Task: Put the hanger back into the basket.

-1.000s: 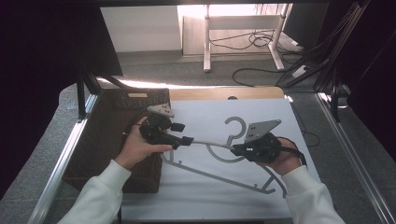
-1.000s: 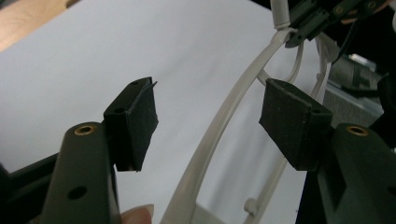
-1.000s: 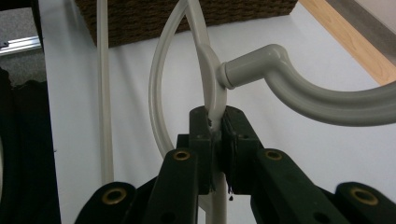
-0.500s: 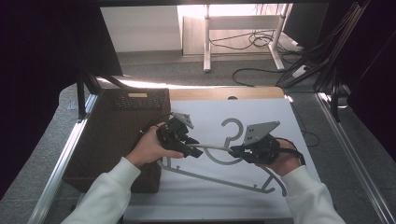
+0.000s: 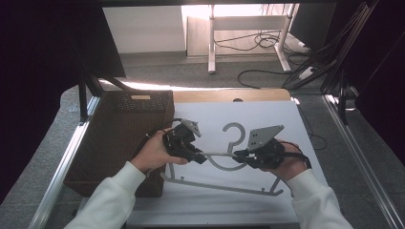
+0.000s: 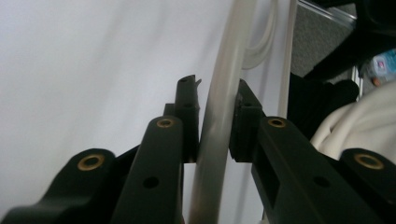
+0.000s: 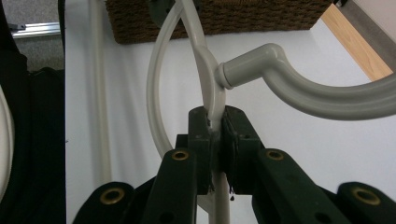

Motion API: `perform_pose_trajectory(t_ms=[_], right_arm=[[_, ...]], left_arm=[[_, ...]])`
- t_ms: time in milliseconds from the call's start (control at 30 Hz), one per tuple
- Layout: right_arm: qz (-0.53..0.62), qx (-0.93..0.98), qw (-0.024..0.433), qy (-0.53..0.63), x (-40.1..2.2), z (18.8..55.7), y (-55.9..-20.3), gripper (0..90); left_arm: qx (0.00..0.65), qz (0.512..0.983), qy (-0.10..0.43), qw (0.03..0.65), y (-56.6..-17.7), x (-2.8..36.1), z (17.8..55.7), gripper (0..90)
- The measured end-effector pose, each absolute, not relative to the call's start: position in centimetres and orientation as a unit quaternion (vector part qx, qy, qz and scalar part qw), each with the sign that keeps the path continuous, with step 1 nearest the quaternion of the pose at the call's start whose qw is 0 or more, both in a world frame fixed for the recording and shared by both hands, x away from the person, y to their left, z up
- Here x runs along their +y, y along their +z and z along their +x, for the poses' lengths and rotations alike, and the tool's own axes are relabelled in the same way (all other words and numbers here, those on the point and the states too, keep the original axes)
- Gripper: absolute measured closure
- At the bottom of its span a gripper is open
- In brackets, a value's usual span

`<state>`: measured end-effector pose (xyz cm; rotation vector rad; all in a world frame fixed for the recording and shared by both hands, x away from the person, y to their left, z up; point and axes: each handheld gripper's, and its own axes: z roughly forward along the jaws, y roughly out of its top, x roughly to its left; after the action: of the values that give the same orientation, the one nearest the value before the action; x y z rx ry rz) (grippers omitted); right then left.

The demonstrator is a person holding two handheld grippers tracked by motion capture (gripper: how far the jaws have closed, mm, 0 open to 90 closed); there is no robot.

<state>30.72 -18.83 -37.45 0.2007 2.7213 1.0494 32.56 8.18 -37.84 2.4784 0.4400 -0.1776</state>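
Observation:
A grey plastic hanger (image 5: 220, 186) lies on the white table top (image 5: 286, 119), its hook (image 5: 234, 129) pointing away from me. My left gripper (image 5: 200, 158) has just been closing, and its pads now press both sides of the hanger's left shoulder arm (image 6: 219, 116). In the left gripper view, that left gripper (image 6: 217, 93) points along the arm. My right gripper (image 5: 237, 155) is shut on the hanger just below the neck. The right gripper view shows the right gripper (image 7: 215, 119) clamping the flat grey strip (image 7: 210, 88), with the hook (image 7: 299, 88) curving off to the right.
A dark woven basket (image 5: 119, 138) stands at the table's left, close to my left hand, and its wall (image 7: 224, 16) shows in the right gripper view. A wooden strip (image 5: 229, 95) borders the far side. Metal rails (image 5: 71, 157) run along both sides.
My left gripper has moved right and down onto the hanger's shoulder arm and closed on it. The right gripper has kept still, gripping the hanger.

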Motion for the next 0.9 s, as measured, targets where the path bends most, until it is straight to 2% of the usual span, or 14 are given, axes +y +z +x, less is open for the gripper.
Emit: perform_pose_trajectory(t_ms=[133,400,533,567,600,633,700,900], right_arm=[[0.077,0.923,0.108,0.362,-19.1,30.9,-37.5,79.8],[0.088,0.918,0.103,0.374,-19.2,31.0,-37.6,77.7],[0.116,0.905,0.111,0.393,-19.5,31.0,-37.5,60.4],[0.116,0.905,0.111,0.393,-19.5,31.0,-37.5,60.4],[0.132,0.894,0.126,0.409,-19.8,30.9,-37.3,53.0],[0.132,0.894,0.126,0.409,-19.8,30.9,-37.3,53.0],[0.16,0.875,0.143,0.433,-20.7,30.8,-36.7,45.1],[0.197,0.844,0.157,0.473,-23.0,29.8,-36.3,38.7]], left_arm=[[0.154,0.932,-0.066,0.322,-37.5,8.2,32.2,82.1],[0.153,0.93,-0.046,0.33,-37.4,8.3,31.7,82.3],[0.161,0.929,-0.032,0.332,-37.2,8.5,31.5,82.4],[0.161,0.929,-0.028,0.332,-37.2,8.6,31.6,82.4],[0.164,0.927,-0.024,0.338,-37.2,8.9,31.6,82.4],[0.164,0.927,-0.024,0.338,-37.2,8.9,31.6,82.4],[0.169,0.923,-0.018,0.346,-36.9,9.4,31.5,82.4],[0.189,0.916,-0.002,0.354,-36.6,10.5,31.3,82.4]])
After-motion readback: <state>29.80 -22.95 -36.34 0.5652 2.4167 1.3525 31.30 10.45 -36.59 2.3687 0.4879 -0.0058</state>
